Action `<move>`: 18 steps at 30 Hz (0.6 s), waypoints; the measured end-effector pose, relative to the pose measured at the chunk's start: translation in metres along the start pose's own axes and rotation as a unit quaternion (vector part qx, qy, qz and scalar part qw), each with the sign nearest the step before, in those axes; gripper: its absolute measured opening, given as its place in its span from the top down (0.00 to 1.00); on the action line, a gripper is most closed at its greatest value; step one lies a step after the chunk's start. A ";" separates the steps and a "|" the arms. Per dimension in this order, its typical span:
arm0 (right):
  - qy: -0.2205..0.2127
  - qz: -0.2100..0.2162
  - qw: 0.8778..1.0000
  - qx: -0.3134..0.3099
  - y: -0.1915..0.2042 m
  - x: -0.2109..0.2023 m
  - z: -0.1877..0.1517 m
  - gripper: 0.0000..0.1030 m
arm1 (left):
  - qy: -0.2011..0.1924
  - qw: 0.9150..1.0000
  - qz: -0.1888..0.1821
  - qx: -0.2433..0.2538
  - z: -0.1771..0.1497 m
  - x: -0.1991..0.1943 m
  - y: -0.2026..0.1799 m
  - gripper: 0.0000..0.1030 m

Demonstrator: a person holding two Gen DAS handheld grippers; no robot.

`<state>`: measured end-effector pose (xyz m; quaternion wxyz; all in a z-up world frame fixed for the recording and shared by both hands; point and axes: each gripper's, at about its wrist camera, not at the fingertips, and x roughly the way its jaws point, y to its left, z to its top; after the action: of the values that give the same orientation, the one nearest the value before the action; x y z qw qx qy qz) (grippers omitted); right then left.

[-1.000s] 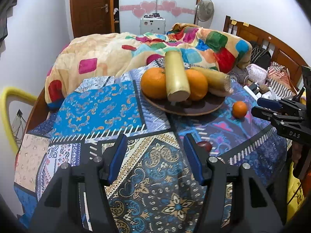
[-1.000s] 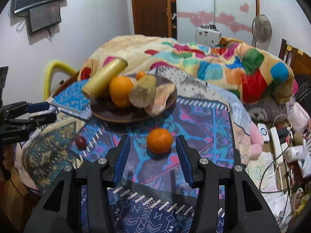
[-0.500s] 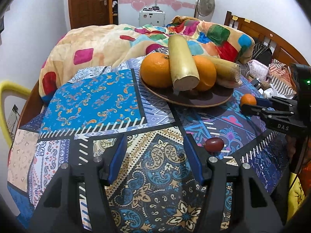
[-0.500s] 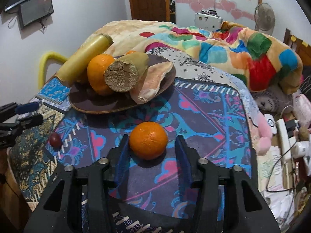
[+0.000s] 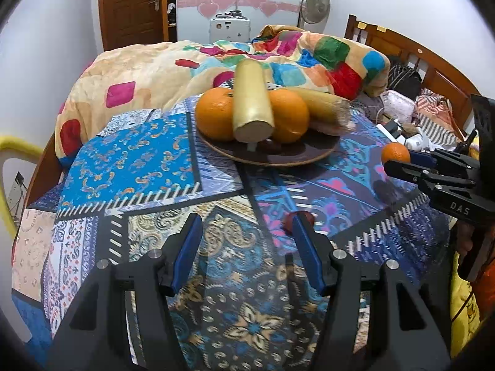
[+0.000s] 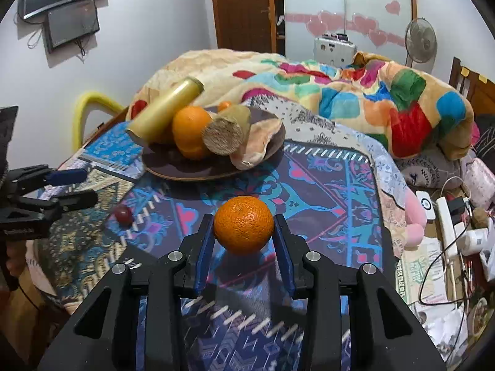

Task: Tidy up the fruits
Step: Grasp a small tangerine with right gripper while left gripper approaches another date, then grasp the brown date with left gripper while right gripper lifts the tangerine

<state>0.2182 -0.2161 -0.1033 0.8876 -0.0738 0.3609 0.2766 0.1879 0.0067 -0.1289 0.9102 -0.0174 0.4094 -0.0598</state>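
Note:
A small orange (image 6: 243,225) sits between the fingertips of my right gripper (image 6: 244,232), whose blue pads stand at its two sides; it seems lifted off the patterned cloth (image 6: 324,185), with its shadow below. It also shows in the left wrist view (image 5: 395,153). A dark brown plate (image 5: 272,159) holds two oranges (image 5: 216,117), yellow cylinders (image 5: 252,102) and a bread-like piece (image 6: 263,142). A small dark red fruit (image 5: 287,222) lies just behind my open left gripper's (image 5: 246,235) right fingertip; it also shows in the right wrist view (image 6: 123,214).
A colourful quilt (image 5: 216,61) is heaped behind the plate. A wooden headboard (image 5: 417,58) and clutter with cables and a power strip (image 6: 445,216) lie to the right. A yellow chair back (image 6: 89,105) stands at the left edge.
My right gripper moved forward and its fingers closed in on the small orange. My left gripper shifted so the red fruit now sits by its right fingertip.

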 end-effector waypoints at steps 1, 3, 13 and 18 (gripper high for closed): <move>-0.004 -0.001 1.000 -0.002 0.002 -0.005 -0.001 0.67 | 0.001 1.000 -0.002 0.000 -0.001 -0.001 -0.002 0.40; -0.008 -0.001 1.000 -0.005 0.003 -0.010 -0.002 0.67 | 0.005 1.000 -0.006 0.002 -0.003 -0.001 -0.007 0.40; -0.018 0.008 1.000 -0.007 0.007 -0.026 -0.012 0.67 | 0.029 0.999 -0.032 -0.002 -0.015 0.010 -0.023 0.40; -0.013 0.013 1.000 -0.009 0.008 -0.022 -0.017 0.67 | 0.032 0.999 -0.034 0.007 -0.011 0.020 -0.031 0.55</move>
<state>0.1912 -0.2249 -0.0997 0.8880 -0.0735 0.3474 0.2921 0.1902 -0.0259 -0.1483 0.8942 -0.0235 0.4370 -0.0943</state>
